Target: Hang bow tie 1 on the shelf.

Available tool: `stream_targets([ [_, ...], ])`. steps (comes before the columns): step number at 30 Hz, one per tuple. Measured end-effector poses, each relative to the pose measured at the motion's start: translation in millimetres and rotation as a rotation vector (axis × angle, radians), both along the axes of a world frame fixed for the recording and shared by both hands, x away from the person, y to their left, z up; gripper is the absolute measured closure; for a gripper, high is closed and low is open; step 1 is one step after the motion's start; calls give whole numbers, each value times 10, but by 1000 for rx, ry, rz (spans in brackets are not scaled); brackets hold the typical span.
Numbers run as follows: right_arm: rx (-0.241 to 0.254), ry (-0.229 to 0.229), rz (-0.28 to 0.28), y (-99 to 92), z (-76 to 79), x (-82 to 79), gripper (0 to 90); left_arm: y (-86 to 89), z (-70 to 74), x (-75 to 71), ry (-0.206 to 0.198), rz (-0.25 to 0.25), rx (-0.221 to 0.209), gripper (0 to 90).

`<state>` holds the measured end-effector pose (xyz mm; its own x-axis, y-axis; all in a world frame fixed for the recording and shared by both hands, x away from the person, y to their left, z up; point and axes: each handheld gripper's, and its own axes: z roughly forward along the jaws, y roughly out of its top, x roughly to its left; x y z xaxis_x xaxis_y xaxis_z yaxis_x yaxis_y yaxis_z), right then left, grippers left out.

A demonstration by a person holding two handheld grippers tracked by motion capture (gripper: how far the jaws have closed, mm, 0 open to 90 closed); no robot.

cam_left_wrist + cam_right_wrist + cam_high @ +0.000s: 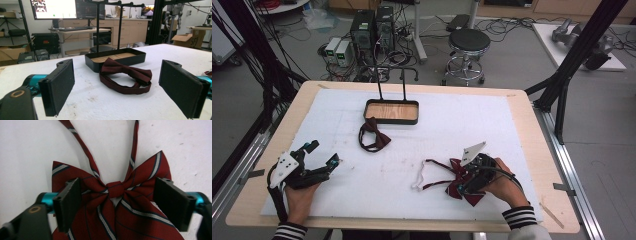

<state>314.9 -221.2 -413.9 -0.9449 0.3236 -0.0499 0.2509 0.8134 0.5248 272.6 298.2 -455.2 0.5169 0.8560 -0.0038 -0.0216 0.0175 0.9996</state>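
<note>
Striped bow tie (117, 202): we straddle its knot, right gripper (117, 203) jaws spread
Left gripper (125, 87): ours, spread, facing plain bow tie (126, 76) before tray (140, 57)

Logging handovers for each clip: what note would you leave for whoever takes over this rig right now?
Right gripper: open, jaws straddling the knot of the striped dark-red bow tie with thin strap, lying flat on the white table cover; not yet gripped.
Left gripper: open, holding nothing, at the near left of the table, aimed at the plain maroon bow tie.
That tie lies just in front of the black wood-bottomed tray with hook stand.
Done: nothing hung or placed.
Left: probably both ties to the stand.
</note>
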Motion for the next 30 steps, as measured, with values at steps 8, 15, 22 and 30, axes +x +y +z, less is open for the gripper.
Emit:
stream_targets([
  [8,-55,11,27,54,3,10,323,1,0,-1,1,-1,0,136],
  [15,-96,38,50,101,43,35,398,0,0,-1,1,0,-1,136],
  [22,-146,64,68,165,57,87,416,1,0,-1,1,0,-1,135],
  [30,-164,92,66,180,2,129,474,0,0,-1,0,-1,0,136],
])
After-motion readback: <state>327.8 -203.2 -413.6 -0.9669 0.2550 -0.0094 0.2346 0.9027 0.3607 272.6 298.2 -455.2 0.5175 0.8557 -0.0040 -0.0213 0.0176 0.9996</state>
